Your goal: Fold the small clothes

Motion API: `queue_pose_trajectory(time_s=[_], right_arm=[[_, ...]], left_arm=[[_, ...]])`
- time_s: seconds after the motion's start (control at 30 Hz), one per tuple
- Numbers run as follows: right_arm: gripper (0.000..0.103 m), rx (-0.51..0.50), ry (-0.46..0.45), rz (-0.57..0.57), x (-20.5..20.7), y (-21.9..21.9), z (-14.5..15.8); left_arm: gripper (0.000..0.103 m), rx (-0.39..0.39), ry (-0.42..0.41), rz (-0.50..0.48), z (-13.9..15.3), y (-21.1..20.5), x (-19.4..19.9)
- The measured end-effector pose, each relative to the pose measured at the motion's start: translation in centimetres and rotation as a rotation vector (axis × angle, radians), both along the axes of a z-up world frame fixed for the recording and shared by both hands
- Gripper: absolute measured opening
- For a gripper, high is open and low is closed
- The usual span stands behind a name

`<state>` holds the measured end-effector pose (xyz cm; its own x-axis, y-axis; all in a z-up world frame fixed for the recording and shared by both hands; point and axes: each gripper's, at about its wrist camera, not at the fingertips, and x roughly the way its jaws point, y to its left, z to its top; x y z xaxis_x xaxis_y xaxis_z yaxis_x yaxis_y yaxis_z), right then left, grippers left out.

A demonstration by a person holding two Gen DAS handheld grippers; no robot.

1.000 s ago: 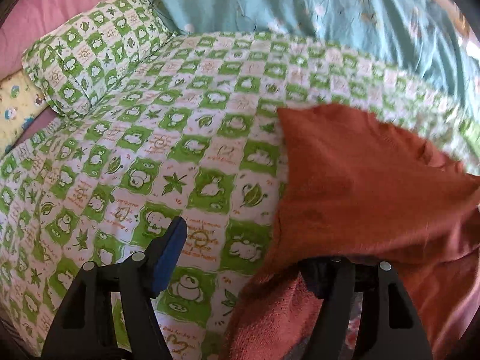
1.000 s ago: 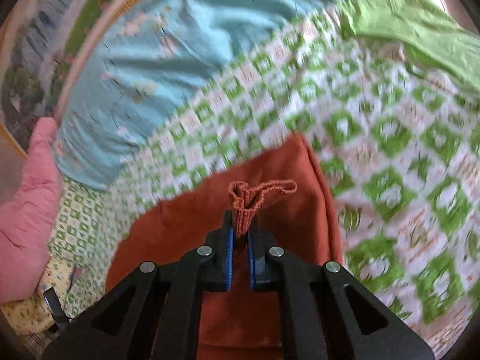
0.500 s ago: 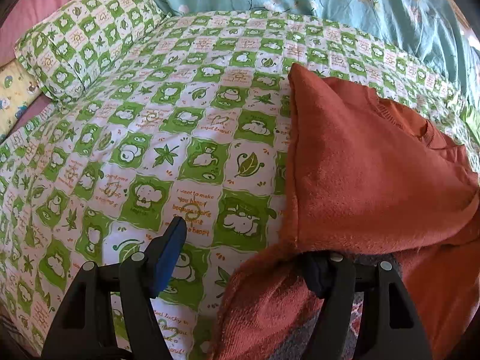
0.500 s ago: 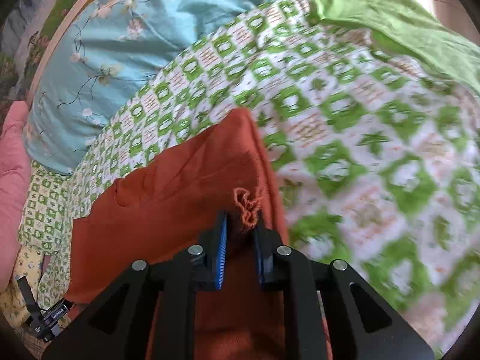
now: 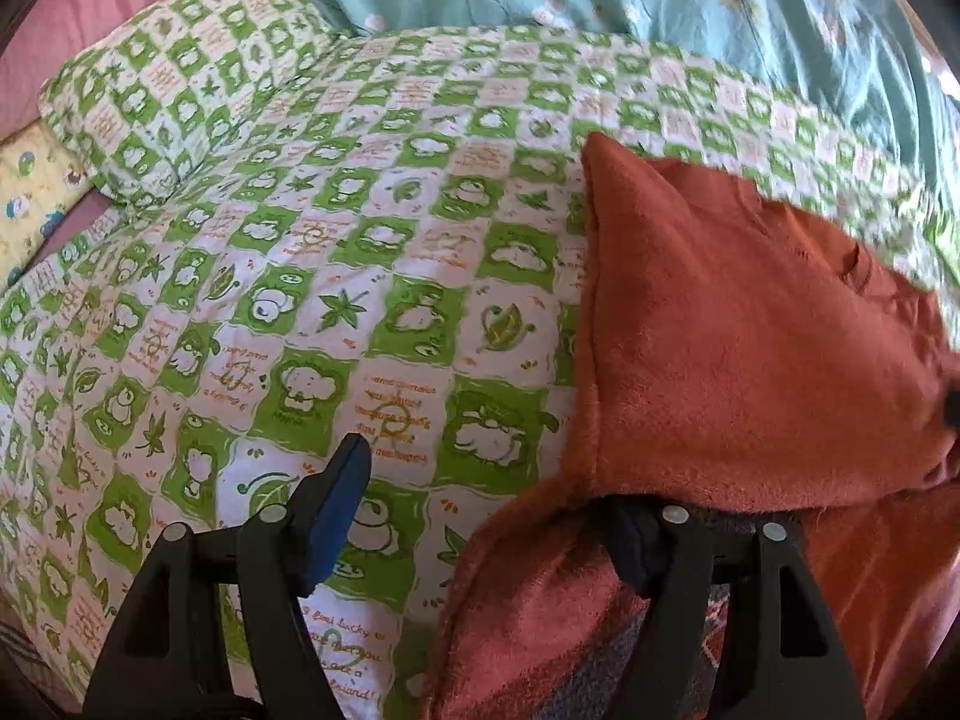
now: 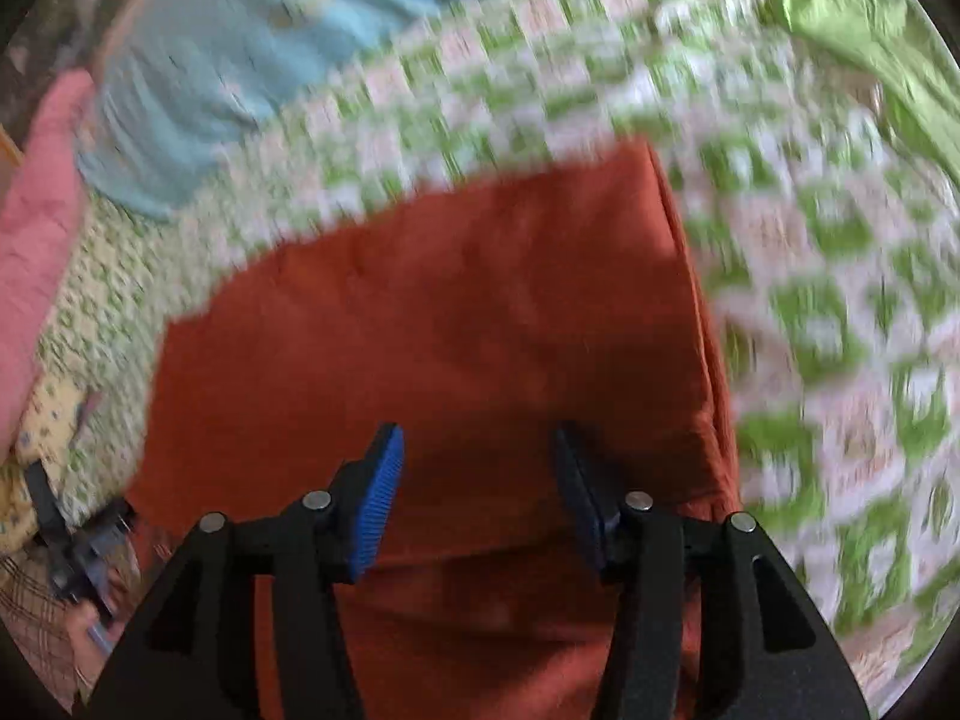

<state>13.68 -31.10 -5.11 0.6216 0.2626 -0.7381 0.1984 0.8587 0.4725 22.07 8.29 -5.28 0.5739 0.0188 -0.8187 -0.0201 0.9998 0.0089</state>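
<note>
A: Location of the rust-orange fleece garment [image 5: 738,354]?

B: It is spread, partly folded, on the bed's green-and-white checked sheet [image 5: 336,252]. A fold is draped over one finger of the left tool [image 5: 486,516], whose jaws are spread and opening.

A: Right tool [image 6: 477,480]?

B: Opening above the garment, nothing pinched. Teal floral bedding [image 5: 690,6] and a checked pillow [image 5: 162,78] are noted beyond.

Rust-orange garment [image 5: 750,348]; green-white checked sheet [image 5: 360,252]; blue claw pads [image 6: 378,504].
</note>
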Motion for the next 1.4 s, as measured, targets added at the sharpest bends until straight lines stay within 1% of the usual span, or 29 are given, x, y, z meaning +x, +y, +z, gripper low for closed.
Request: queue_pose_trajectory(time_s=[0.07, 0.17, 0.2, 0.3, 0.37, 0.53, 0.67, 0.77, 0.93, 1.0, 1.1, 1.27, 1.37, 1.4], right_arm=[[0.051, -0.018, -0.015, 0.006, -1.8, 0.1, 0.0], [0.051, 0.008, -0.028, -0.016, -4.6, -0.4, -0.2], [0.052, 0.008, -0.031, -0.021, -5.2, -0.3, 0.1], [0.053, 0.048, -0.098, -0.038, -7.6, -0.4, 1.4], [0.053, 0.086, -0.155, -0.036, -9.5, -0.2, 2.5], [0.059, 0.103, -0.209, 0.004, -12.2, 1.6, 3.9], [0.061, 0.091, -0.217, 0.043, -15.0, 3.0, 4.0], [0.062, 0.114, -0.229, 0.064, -17.1, 3.5, 3.7], [0.063, 0.088, -0.236, 0.102, -20.7, 4.4, 3.3], [0.063, 0.091, -0.236, 0.115, -21.9, 4.5, 3.0], [0.064, 0.099, -0.235, 0.132, -23.8, 4.3, 2.6], [0.064, 0.105, -0.202, 0.139, -27.0, 3.5, 1.3], [0.064, 0.089, -0.167, 0.143, -28.9, 2.9, 0.4], [0.064, 0.075, -0.153, 0.14, -29.5, 2.7, 0.1]], left_arm=[[0.076, -0.029, 0.002, 0.014, -0.1, 0.4, 0.1], [0.076, -0.041, 0.01, 0.023, -0.4, 0.6, 0.1], [0.076, -0.042, 0.006, 0.021, -0.2, 0.5, -0.2], [0.076, -0.047, -0.005, -0.006, 0.7, 0.3, -1.6], [0.075, -0.071, -0.016, -0.027, 1.6, 0.4, -3.2], [0.075, -0.14, -0.005, -0.056, 2.6, 1.4, -6.5], [0.075, -0.158, 0.013, -0.082, 2.4, 2.3, -9.6], [0.076, -0.177, 0.032, -0.105, 2.1, 3.0, -11.7], [0.078, -0.189, 0.071, -0.145, 0.8, 3.8, -16.0], [0.078, -0.21, 0.098, -0.151, 0.0, 4.3, -17.7], [0.08, -0.222, 0.117, -0.16, -0.8, 4.8, -19.8], [0.082, -0.229, 0.131, -0.187, -1.7, 4.6, -22.8], [0.082, -0.248, 0.167, -0.213, -2.6, 4.3, -24.0], [0.082, -0.262, 0.191, -0.219, -3.1, 4.2, -24.2]])
